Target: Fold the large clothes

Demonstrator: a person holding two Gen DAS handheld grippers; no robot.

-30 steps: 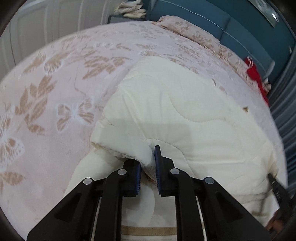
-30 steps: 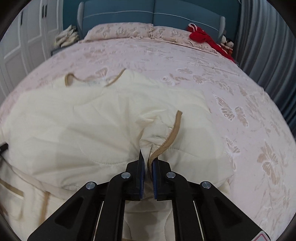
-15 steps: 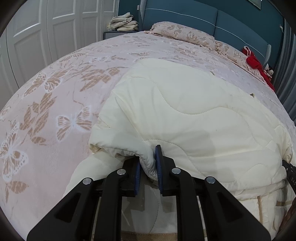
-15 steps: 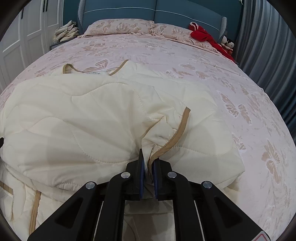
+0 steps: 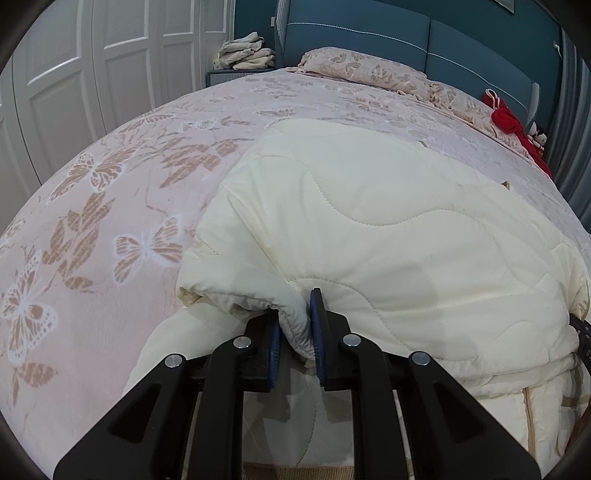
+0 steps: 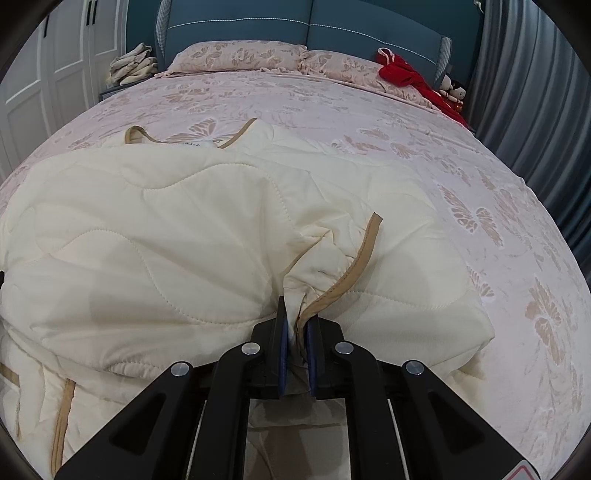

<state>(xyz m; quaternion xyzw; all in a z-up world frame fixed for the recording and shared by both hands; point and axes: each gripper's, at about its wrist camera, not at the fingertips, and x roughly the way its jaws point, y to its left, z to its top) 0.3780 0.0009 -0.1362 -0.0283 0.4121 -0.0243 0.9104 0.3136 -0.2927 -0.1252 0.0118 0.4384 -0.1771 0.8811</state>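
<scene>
Cream quilted garment spread across the lower centre and right of the left wrist view, folded over on itself, resting on a pink bedspread patterned with tan and white butterflies. Left gripper at lower centre of that frame, clamped on a thick padded fold of the garment, blue pads pressing the bunched cream cloth from either side. Wavy stitch lines running over the top layer; a tan-trimmed lower layer showing at the bottom right edge.

In the right wrist view, same cream quilted garment filling the left and centre, with a tan-bound neckline lying open toward upper centre left. Right gripper at lower centre, pinched tight on a gathered edge of the garment where a strip of tan binding curls up and away toward centre right. More tan trim visible along the lower left edge.

Beyond the garment, two matching pillows at the head of the bed, top centre, against a teal padded headboard. Red cloth heaped at upper right beside small dolls. Folded beige laundry stacked at upper left, next to white panelled wardrobe doors. Grey curtain hanging down the right edge.
</scene>
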